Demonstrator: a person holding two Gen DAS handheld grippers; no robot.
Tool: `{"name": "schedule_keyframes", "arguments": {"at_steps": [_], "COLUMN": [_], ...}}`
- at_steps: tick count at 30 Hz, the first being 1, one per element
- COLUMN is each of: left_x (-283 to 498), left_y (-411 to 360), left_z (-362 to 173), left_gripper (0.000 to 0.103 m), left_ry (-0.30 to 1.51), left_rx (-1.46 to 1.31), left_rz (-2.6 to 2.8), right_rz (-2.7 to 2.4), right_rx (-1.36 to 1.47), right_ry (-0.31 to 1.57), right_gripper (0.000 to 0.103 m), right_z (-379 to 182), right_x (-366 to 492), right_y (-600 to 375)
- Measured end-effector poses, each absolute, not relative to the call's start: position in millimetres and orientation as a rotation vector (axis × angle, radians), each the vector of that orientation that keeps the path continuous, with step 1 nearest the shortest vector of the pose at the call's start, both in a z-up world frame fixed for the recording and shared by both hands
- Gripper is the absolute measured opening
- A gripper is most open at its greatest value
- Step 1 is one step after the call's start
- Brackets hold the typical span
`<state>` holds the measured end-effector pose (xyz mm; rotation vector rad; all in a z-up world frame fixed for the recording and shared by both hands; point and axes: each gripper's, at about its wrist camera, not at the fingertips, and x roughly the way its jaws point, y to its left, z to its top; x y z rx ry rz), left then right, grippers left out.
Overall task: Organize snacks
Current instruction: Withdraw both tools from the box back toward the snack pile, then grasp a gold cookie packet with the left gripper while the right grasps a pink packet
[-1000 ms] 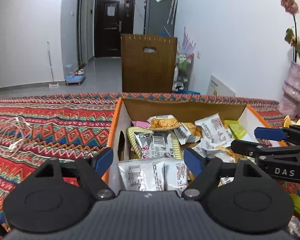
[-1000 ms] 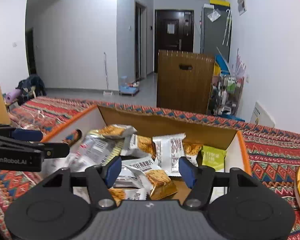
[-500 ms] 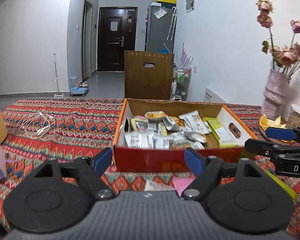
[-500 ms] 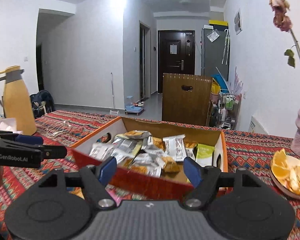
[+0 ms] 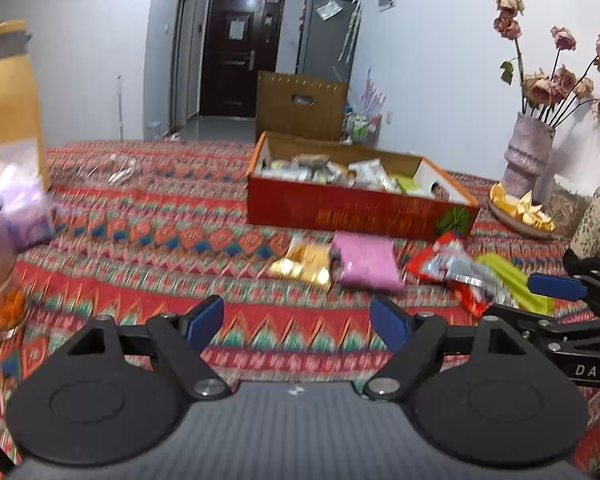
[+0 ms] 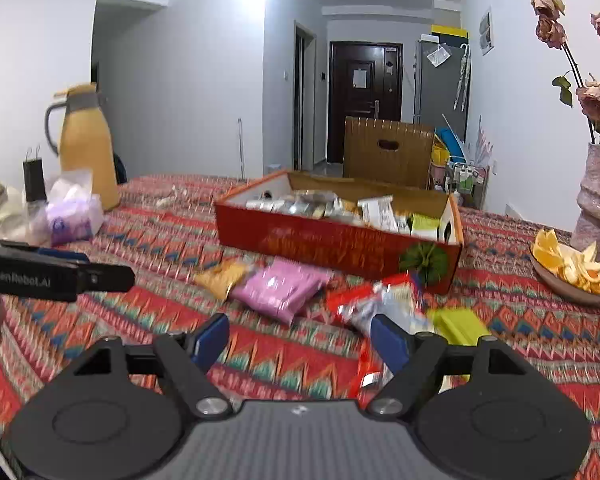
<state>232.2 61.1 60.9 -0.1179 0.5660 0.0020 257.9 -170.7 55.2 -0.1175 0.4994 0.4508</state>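
Four packets (image 5: 366, 260) before box (image 5: 356, 210) front.

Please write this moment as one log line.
left gripper: open, empty | right gripper: opening, empty | box: filled | pink packet: on cloth

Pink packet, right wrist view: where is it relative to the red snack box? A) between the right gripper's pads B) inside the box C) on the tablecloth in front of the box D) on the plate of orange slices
C: the pink packet lies flat on the tablecloth just in front of the red snack box, beside a yellow packet, clear of the gripper.
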Motion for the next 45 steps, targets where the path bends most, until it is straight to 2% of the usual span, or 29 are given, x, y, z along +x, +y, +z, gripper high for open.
{"name": "schedule_keyframes", "arguments": {"at_steps": [15,32,33,35,36,45], "left_x": [221.4,291.9,296.4,304.4,308.4,367.4], "left_y": [82.1,107.7,107.7,106.1,104.3,70.2], "left_z": [40.3,36.1,36.3,36.8,36.5,21.0], "left_gripper": [0.082,0.083,0.083,0.083,0.083,0.083], "left_ry": [0.611,0.620,0.621,0.622,0.624,0.675], "left_rx": [-0.148,-0.071,-0.068,-0.061,-0.058,-0.004], "left_rz": [0.023,0.025,0.024,0.019,0.014,-0.079], "right_rz": [0.479,0.429,0.410,0.402,0.410,0.410], "right_rx": [-0.088,-0.032,-0.049,-0.065,-0.058,0.024], "right_ry": [0.552,0.655,0.652,0.652,0.652,0.589], "right_gripper": [0.078,0.078,0.078,0.063,0.060,0.060], "right_z": [38.4,12.0,9.2,5.4,4.0,20.7], "right_x": [246.6,398.1,401.8,404.6,404.8,380.7], "right_y": [-153.8,-76.5,-73.2,-72.6,-74.8,-118.1]}}
